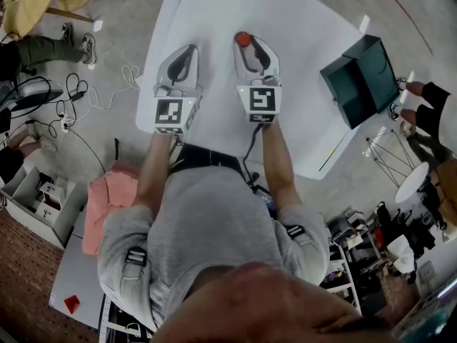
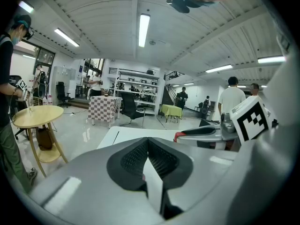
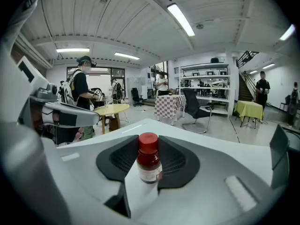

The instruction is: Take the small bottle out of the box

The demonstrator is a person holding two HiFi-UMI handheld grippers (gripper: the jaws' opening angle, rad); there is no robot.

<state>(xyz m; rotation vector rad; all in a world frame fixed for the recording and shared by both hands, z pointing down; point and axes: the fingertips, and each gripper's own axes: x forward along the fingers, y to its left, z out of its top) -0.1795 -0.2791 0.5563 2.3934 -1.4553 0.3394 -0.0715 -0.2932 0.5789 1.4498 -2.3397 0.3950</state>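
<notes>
The small dark-red bottle with a red cap (image 3: pixel 149 167) is being gripped upright by the right gripper (image 3: pixel 148 146). It is already outside the open dark-teal box (image 1: pixel 360 78), which is lying well apart to the right and is apparently empty. The left gripper (image 2: pixel 149 154) is being held closed on nothing.

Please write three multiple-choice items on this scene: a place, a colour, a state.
1. Where is the small bottle? A in the box; B held by the right gripper; C on the floor.
2. What colour is its cap? A blue; B white; C red.
3. How is the left gripper? A jaws together, empty; B jaws wide apart; C closed on a bottle.
Answers: 1 B, its pads press the bottle, and the box stands apart at the table edge. 2 C, red in both views. 3 A, its pads meet with nothing between.
</notes>
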